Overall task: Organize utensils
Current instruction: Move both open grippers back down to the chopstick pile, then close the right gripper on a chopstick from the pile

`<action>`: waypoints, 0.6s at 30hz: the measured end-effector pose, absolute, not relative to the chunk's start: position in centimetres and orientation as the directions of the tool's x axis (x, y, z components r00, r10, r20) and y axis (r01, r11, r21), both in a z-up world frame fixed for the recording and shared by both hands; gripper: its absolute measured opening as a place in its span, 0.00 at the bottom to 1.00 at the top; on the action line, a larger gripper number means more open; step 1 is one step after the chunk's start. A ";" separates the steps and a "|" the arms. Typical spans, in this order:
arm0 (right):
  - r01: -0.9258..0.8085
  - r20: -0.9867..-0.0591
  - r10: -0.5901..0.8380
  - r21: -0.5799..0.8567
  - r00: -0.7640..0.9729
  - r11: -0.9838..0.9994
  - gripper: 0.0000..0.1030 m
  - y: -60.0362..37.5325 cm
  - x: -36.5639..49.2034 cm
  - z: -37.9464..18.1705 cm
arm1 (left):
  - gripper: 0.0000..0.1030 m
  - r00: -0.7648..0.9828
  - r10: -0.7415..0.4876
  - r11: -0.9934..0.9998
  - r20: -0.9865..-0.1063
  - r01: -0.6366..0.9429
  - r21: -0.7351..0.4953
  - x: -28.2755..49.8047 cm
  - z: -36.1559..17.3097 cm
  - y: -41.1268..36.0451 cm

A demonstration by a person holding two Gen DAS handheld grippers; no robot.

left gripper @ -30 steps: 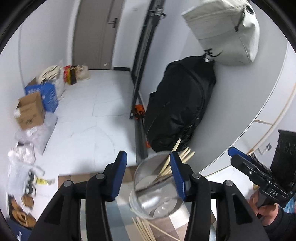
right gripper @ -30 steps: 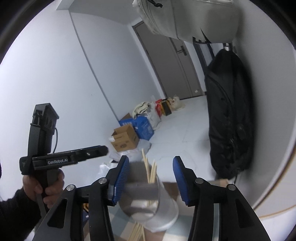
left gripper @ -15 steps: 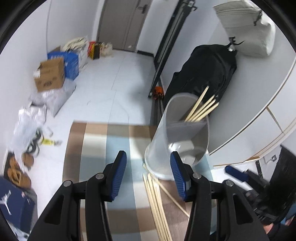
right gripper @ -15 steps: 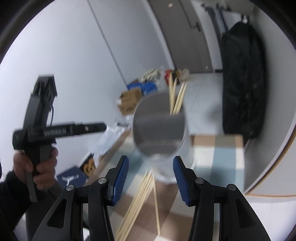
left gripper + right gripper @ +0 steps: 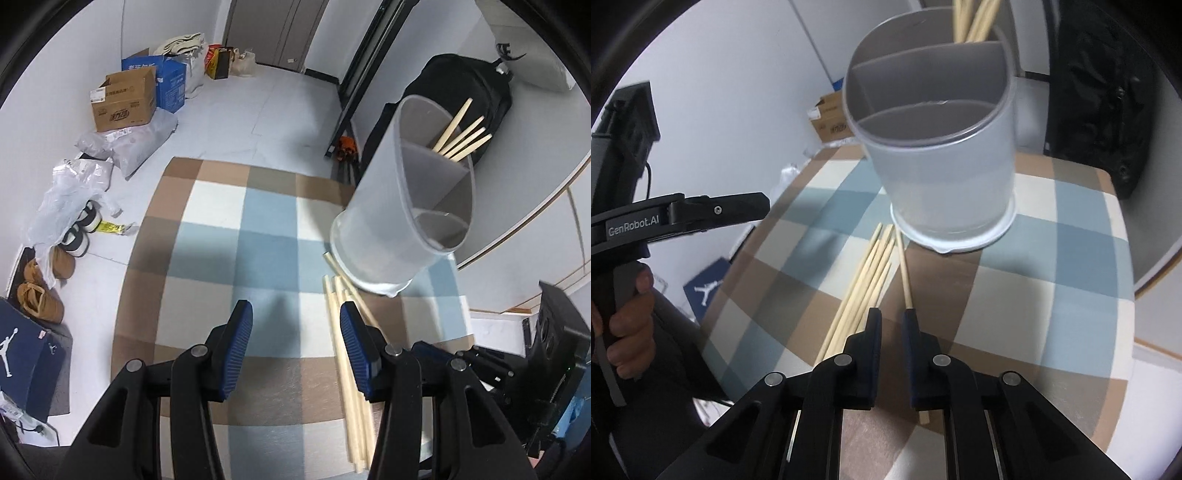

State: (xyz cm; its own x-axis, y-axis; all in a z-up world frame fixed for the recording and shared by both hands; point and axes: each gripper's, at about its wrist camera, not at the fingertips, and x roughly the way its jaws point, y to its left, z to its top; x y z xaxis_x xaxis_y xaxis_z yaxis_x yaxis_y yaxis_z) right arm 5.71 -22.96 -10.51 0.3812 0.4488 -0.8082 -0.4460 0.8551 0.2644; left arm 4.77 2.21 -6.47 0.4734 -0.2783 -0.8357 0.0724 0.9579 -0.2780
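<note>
While chopsticks (image 5: 864,280) lie loose, the right tool (image 5: 891,325) narrows, empty.

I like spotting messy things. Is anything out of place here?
Yes. One chopstick lies apart from the bundle of loose chopsticks on the checked cloth, angled differently, while others stand sorted in the holder.

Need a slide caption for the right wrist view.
Right gripper nearly closed above loose chopsticks lying beside the divided holder on the checked cloth.
</note>
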 end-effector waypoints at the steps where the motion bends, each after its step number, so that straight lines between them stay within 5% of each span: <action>1: -0.449 -0.814 0.441 0.256 0.378 0.856 0.10 -22.6 5.8 -10.6 | 0.42 0.474 -0.282 0.957 -0.834 0.072 -0.283 4.6 -6.5 2.3; 13: -0.451 -0.857 0.345 0.154 0.382 0.879 0.10 -19.7 8.4 -12.4 | 0.42 0.496 -0.278 0.957 -0.823 0.071 -0.281 3.8 -7.3 3.2; 18: -0.435 -0.859 0.327 0.138 0.394 0.890 0.01 -19.7 8.1 -12.4 | 0.42 0.478 -0.267 0.960 -0.837 0.061 -0.272 3.8 -7.9 3.4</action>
State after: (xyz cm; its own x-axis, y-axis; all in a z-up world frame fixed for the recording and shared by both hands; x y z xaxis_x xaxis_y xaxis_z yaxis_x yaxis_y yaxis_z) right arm 8.08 -19.69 -12.37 0.3944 0.3266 -0.8589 -0.4354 0.8895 0.1383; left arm 3.84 3.42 -7.89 0.4776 -0.2674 -0.8369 0.0606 0.9603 -0.2723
